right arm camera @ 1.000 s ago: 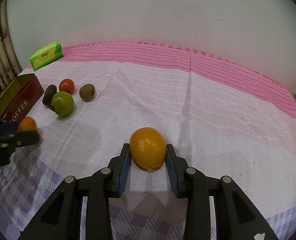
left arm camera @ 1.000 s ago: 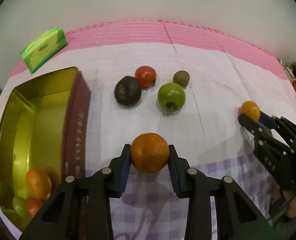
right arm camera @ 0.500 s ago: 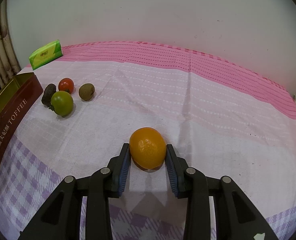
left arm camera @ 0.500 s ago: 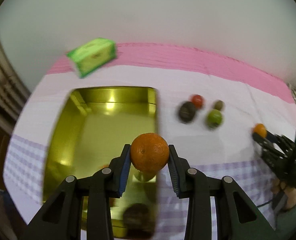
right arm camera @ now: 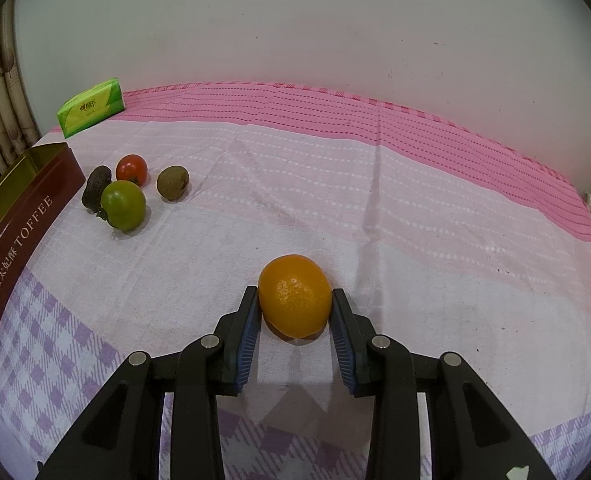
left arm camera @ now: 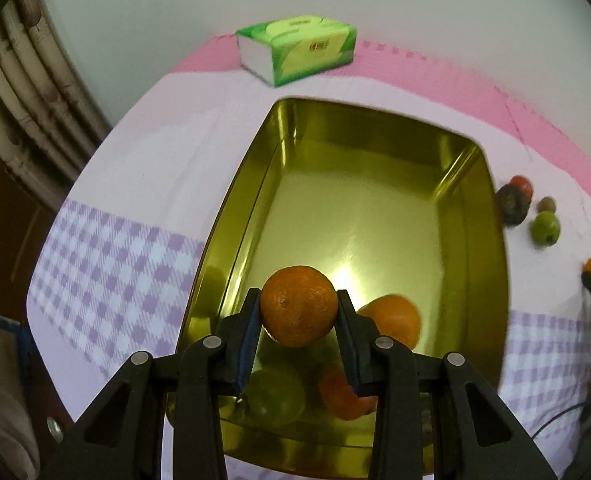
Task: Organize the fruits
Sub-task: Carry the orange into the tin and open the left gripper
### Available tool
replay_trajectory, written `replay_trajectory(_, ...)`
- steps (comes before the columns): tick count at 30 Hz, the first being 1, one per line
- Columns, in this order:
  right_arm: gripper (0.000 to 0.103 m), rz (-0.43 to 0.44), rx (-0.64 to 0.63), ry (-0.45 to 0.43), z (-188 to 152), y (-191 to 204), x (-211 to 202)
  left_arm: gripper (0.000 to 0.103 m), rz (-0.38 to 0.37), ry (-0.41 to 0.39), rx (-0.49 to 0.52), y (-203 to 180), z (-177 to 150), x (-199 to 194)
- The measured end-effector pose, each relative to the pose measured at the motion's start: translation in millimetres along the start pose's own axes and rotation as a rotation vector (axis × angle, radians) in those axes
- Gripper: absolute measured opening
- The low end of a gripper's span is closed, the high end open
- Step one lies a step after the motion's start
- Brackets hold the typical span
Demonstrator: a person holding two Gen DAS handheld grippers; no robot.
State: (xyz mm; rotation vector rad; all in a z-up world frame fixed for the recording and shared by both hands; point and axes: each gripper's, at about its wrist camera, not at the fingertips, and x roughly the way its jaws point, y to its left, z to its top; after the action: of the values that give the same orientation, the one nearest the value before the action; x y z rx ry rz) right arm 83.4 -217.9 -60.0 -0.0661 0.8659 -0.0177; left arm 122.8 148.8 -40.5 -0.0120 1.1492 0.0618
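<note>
My left gripper (left arm camera: 298, 320) is shut on a dark orange tangerine (left arm camera: 298, 305) and holds it above the near end of the open gold tin (left arm camera: 367, 200). In the tin lie an orange (left arm camera: 395, 320), a green fruit (left arm camera: 275, 398) and another orange fruit (left arm camera: 341, 396). My right gripper (right arm camera: 295, 316) is shut on a yellow-orange citrus (right arm camera: 294, 296) that rests on the tablecloth. A green tomato (right arm camera: 122, 204), a red tomato (right arm camera: 131, 169), a dark avocado (right arm camera: 94, 187) and a kiwi (right arm camera: 172, 182) lie beside the tin (right arm camera: 19, 220).
A green tissue pack (left arm camera: 295, 49) lies behind the tin, near the wall; it also shows in the right wrist view (right arm camera: 90, 107). Bamboo furniture (left arm camera: 27, 92) stands at the table's left edge. The cloth (right arm camera: 375, 220) is pink, white and purple-checked.
My left gripper has carried the tangerine left from the cloth to over the tin, looking down into it. The right gripper has stayed put on its citrus.
</note>
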Motion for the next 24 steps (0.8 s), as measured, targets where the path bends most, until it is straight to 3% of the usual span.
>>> replay_trajectory(22,0.033,-0.004,-0.002,0.0,0,1,0,0.039,0.016,0.09,0.014,-4,-6,20)
replay_trajectory(24,0.033,-0.004,-0.003,-0.001,0,1,0,0.042,0.013,0.096,0.018,-4,-7,21)
